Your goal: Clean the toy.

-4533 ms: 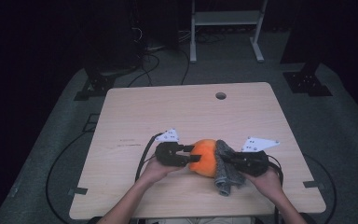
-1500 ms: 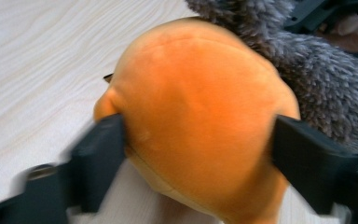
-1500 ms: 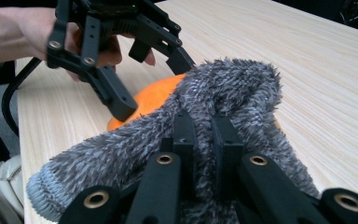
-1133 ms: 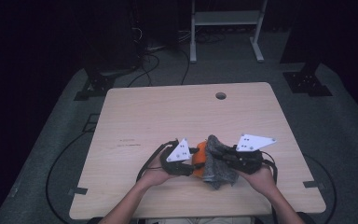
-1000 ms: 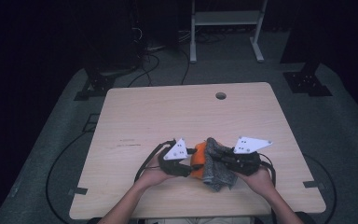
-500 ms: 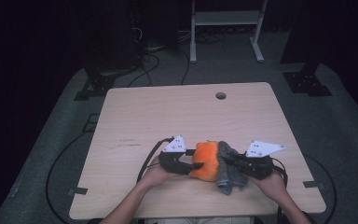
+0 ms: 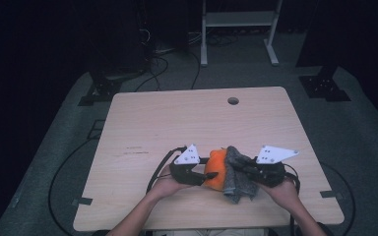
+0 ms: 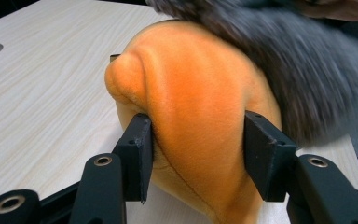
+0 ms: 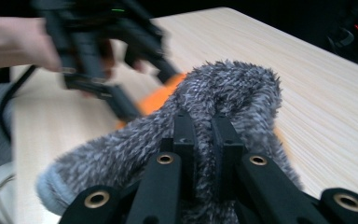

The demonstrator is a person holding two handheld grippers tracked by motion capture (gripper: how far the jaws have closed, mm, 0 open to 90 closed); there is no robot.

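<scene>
An orange plush ball rests on the wooden table near its front edge. My left gripper comes at it from the left, and its jaws have just been closing on it. In the left gripper view both pads dent the orange plush, so my left gripper is shut on it. A grey fuzzy sock lies draped against the ball's right side. My right gripper is shut on a fold of this sock, with a little orange showing behind it.
A round cable hole sits in the table's far edge. Beyond the table a white metal stand and cables lie on the dark floor. Bare wood stretches across the far and left parts of the tabletop.
The grey sock, which covered most of the orange ball a second ago, has been drawn rightward, and more orange shows. The two grippers stand slightly farther apart.
</scene>
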